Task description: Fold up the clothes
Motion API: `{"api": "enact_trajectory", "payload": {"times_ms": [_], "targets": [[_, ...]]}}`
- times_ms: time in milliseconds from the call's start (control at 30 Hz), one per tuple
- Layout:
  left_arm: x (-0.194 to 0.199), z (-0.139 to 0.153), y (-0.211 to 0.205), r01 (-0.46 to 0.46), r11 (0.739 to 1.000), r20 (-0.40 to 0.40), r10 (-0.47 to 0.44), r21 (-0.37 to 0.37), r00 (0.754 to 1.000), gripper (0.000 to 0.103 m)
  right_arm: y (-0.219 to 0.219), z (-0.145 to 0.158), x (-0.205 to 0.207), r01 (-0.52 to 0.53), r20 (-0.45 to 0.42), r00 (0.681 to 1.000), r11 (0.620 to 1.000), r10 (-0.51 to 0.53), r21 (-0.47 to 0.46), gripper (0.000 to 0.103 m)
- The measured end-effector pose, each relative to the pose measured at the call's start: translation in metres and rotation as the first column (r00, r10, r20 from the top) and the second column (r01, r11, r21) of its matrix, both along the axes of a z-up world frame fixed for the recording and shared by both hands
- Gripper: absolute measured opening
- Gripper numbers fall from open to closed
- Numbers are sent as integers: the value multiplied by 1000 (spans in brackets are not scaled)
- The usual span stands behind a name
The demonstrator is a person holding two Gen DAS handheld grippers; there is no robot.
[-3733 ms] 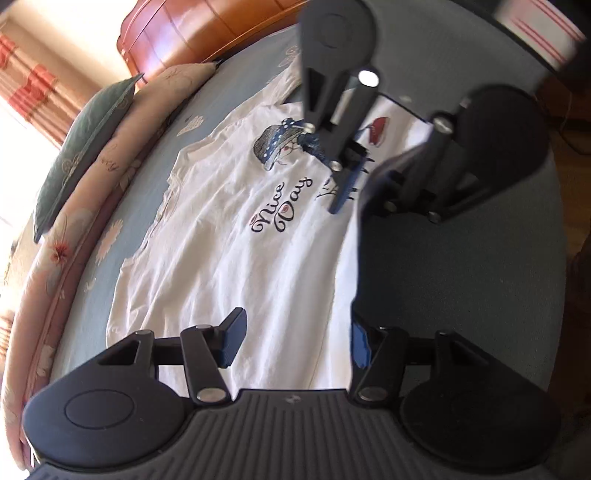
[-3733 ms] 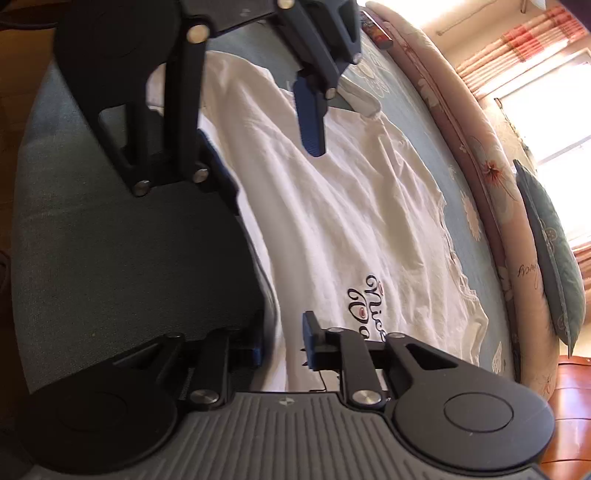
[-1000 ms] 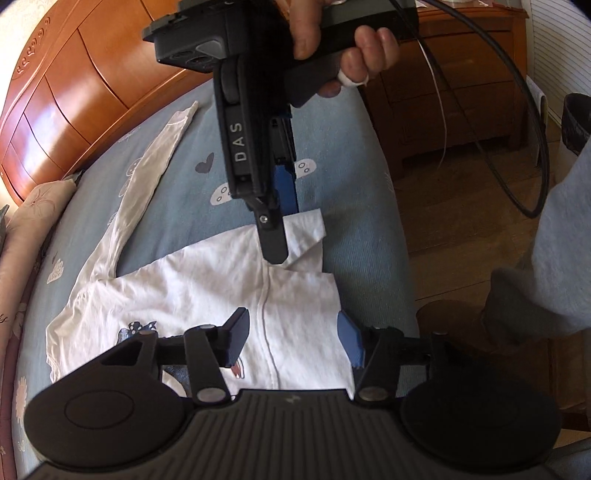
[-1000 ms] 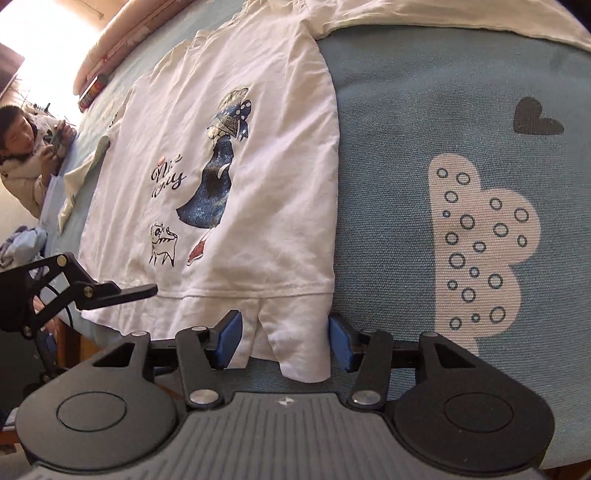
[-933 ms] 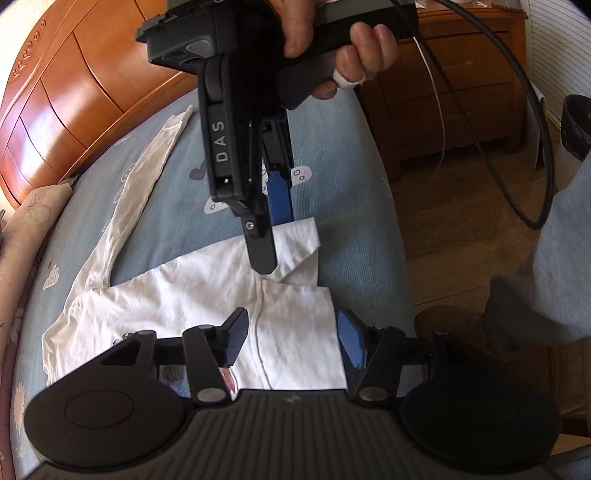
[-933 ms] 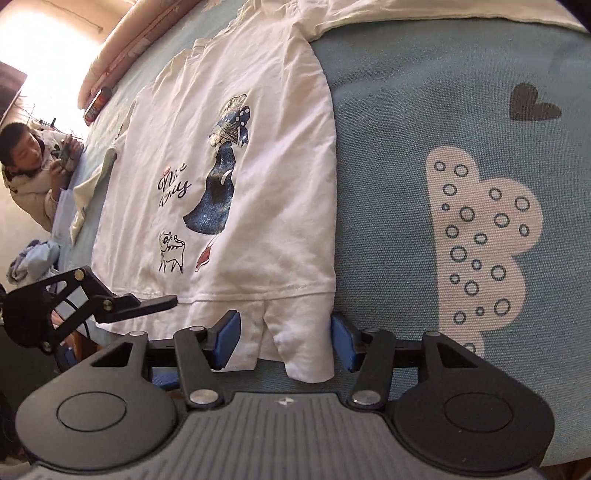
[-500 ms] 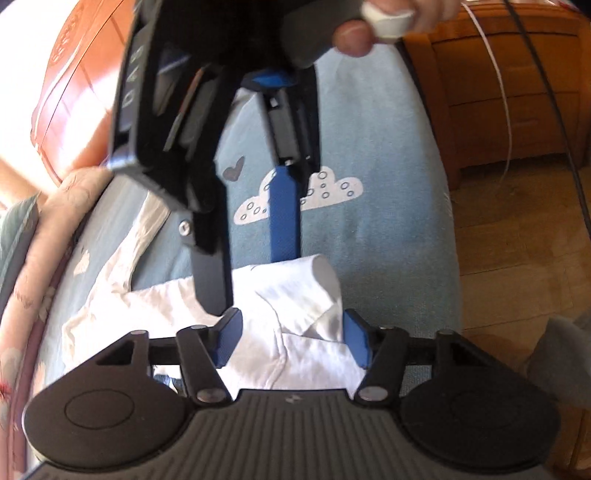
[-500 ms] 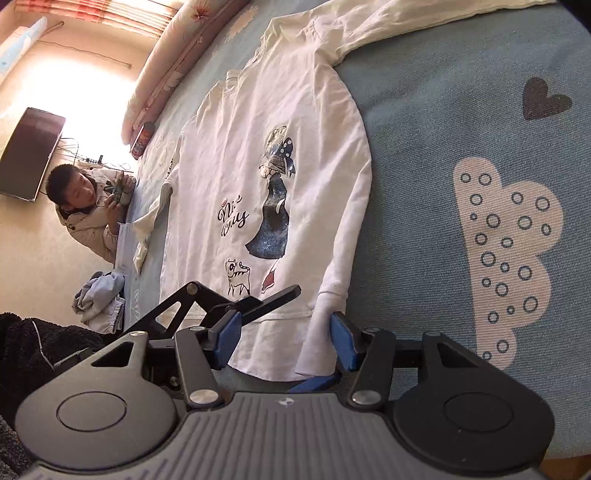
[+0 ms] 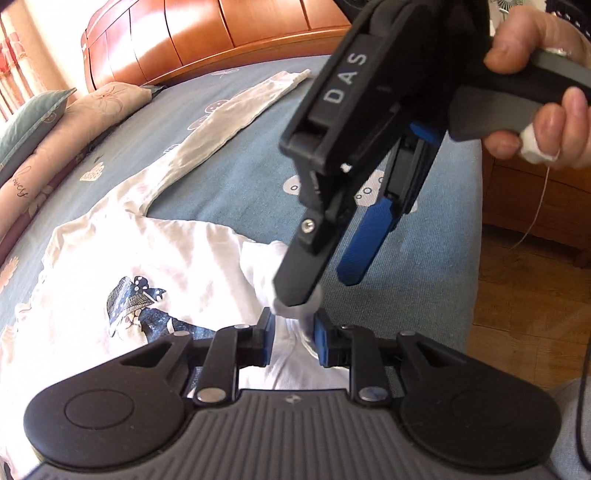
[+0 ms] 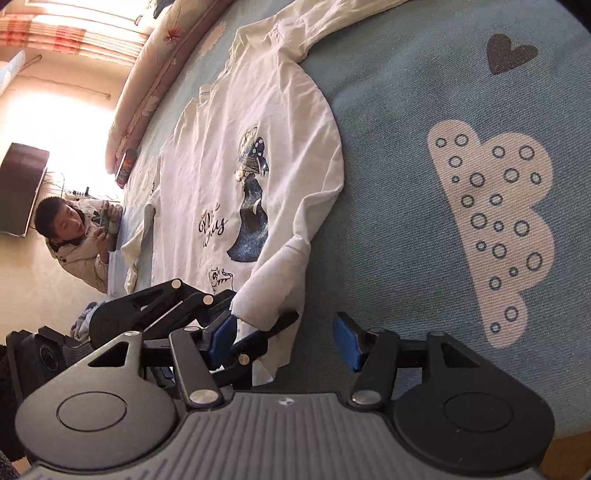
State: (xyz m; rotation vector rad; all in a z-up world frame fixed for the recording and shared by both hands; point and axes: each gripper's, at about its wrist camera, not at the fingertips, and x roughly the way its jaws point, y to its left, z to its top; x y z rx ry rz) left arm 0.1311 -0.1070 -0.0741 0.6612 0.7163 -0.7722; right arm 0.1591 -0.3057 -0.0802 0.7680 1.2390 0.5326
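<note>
Between the blue pads of the left gripper (image 9: 293, 341), closed on a bunched hem corner of the white shirt (image 9: 155, 273); right gripper (image 10: 284, 341) spread wide, holding nothing, just beside that same lifted corner. Shirt otherwise spread print-up on the blue bedspread (image 10: 424, 92), one long sleeve (image 9: 236, 110) stretched toward the far headboard (image 9: 221, 33). Probably a fold of the near-right side. Better to keep the pinch firm, lift low, carry the edge straight across, avoid dragging creases into the print.

Left gripper (image 9: 293, 334) clamped, right gripper (image 10: 284, 338) agape
</note>
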Motion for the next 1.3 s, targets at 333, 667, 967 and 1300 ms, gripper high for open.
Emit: {"api": "enact_trajectory", "payload": {"times_ms": [333, 667, 967, 1300], "targets": [[-40, 14, 56, 36, 999, -134, -31, 32, 991, 29, -4, -15, 8, 60, -52, 997, 990, -53, 130, 67], [-39, 0, 74, 38, 992, -16, -36, 117, 999, 30, -7, -43, 10, 154, -99, 986, 969, -137, 193, 63], [-50, -4, 76, 92, 982, 92, -108, 163, 990, 43, 7, -20, 14, 70, -117, 990, 995, -78, -73, 6], [-63, -7, 68, 163, 972, 119, -185, 169, 976, 54, -7, 10, -3, 30, -148, 987, 971, -67, -237, 5]]}}
